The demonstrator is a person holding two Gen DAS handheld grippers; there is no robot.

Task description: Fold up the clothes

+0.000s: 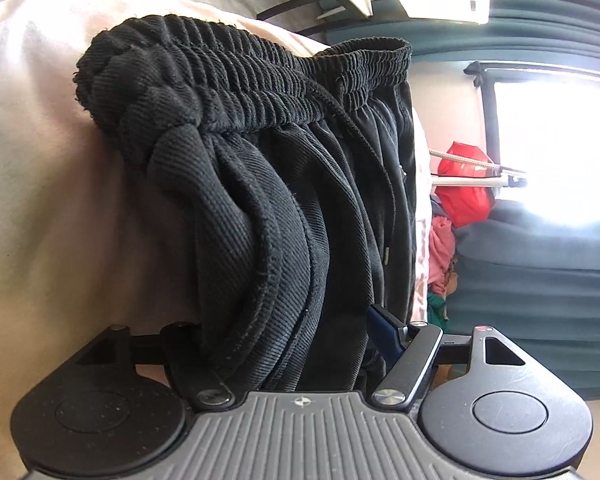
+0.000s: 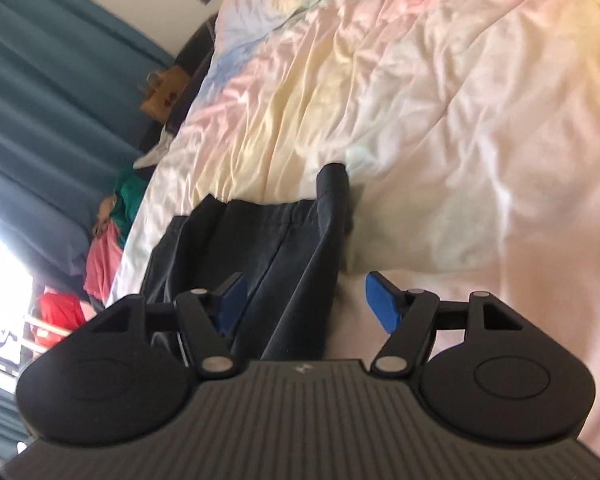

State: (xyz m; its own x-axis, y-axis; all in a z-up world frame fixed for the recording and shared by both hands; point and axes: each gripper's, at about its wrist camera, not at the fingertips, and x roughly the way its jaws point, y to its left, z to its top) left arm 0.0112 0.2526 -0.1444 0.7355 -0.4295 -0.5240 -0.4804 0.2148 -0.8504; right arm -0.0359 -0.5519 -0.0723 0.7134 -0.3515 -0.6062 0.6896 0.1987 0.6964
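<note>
A pair of black trousers (image 1: 284, 184), of ribbed twill cloth with a gathered elastic waistband (image 1: 236, 80) and a thin drawcord (image 1: 384, 184), is seen bunched up close before the left wrist camera. The garment lies on the pastel bedspread (image 1: 40, 160), and its folds run down between the fingers of the left gripper (image 1: 292, 344). Of the left gripper only one blue pad (image 1: 384, 328) is shown; the other is buried under the cloth. The jaws are held fairly wide, but whether the pads press on the fabric cannot be told.

In the right wrist view the same trousers (image 2: 268, 248) are seen lying on the bed, near the edge that faces the curtains, with one corner of cloth (image 2: 334, 184) raised above the rest. The right gripper (image 2: 304, 304) is held over them with both blue pads (image 2: 380, 304) visible and the jaws standing apart; dark cloth is seen in the gap, though contact cannot be made out, as this view is blurred.

The bedspread (image 2: 420, 100) is banded in pink, yellow, blue and white and is much creased. Beyond the bed's edge other clothes are heaped: a pink garment (image 2: 104, 264), a green one (image 2: 130, 192) and something red (image 2: 60, 312). A brown paper bag (image 2: 166, 94) stands beyond the bed, and teal curtains (image 2: 40, 80) hang beside a bright window (image 1: 556, 140).
</note>
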